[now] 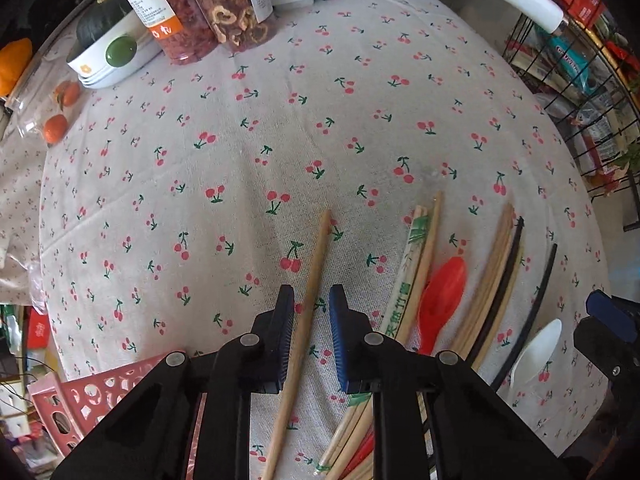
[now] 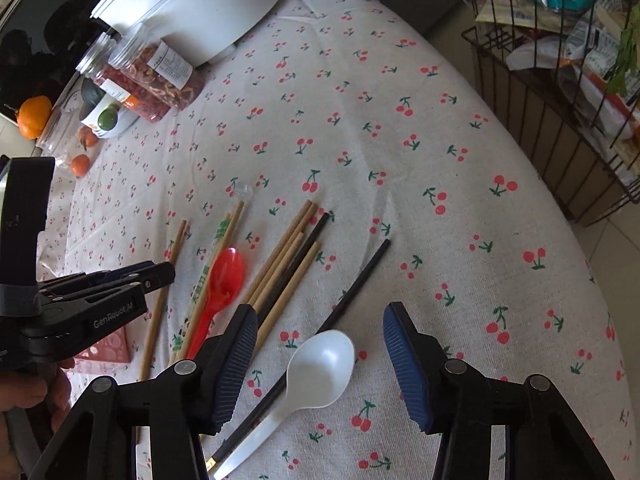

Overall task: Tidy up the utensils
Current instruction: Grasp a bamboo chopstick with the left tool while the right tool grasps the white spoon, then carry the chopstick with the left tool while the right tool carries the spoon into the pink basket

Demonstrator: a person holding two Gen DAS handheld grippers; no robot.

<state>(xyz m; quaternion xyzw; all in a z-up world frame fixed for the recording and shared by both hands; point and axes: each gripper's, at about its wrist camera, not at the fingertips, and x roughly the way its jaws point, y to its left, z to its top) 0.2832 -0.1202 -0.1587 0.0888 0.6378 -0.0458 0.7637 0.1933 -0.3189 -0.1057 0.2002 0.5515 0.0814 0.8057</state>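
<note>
Left gripper (image 1: 311, 300) straddles chopstick (image 1: 308, 308); "GenRobot.AI".

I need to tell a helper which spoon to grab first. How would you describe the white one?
On the cherry-print tablecloth, find the utensils near the front edge. The white spoon lies rightmost, between the right gripper's open fingers, beside a lone black chopstick; the other spoon is red.

A lone chopstick (image 1: 310, 308) lies left of the chopstick pile (image 1: 492, 280), spoons (image 2: 316, 372) among and right of it, jars (image 1: 200, 12) apparently far behind.
</note>
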